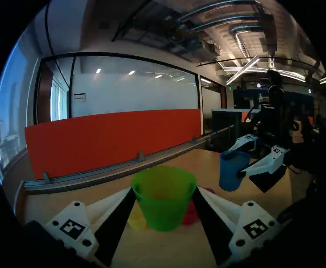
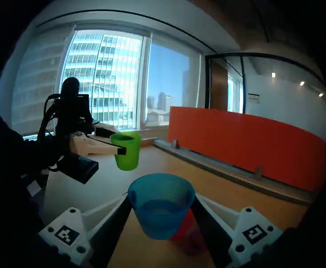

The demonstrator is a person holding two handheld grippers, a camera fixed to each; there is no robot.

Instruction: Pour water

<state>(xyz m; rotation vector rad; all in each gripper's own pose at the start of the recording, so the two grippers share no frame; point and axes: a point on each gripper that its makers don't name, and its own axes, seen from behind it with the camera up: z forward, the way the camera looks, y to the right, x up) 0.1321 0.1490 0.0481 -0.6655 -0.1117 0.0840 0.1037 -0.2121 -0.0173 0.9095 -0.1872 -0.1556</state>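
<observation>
Left gripper view: our left gripper pinches green cup, upright, above table. Yellow cup and red cup stand behind it. Farther off, right gripper clamps blue cup, upright, well apart.

Right gripper view: blue cup pinched between our fingers, seemingly holding water. Pour not begun, we judge; left to do: bring rims together, tip blue. Open room between cups. Orange partition lines far table edge.
</observation>
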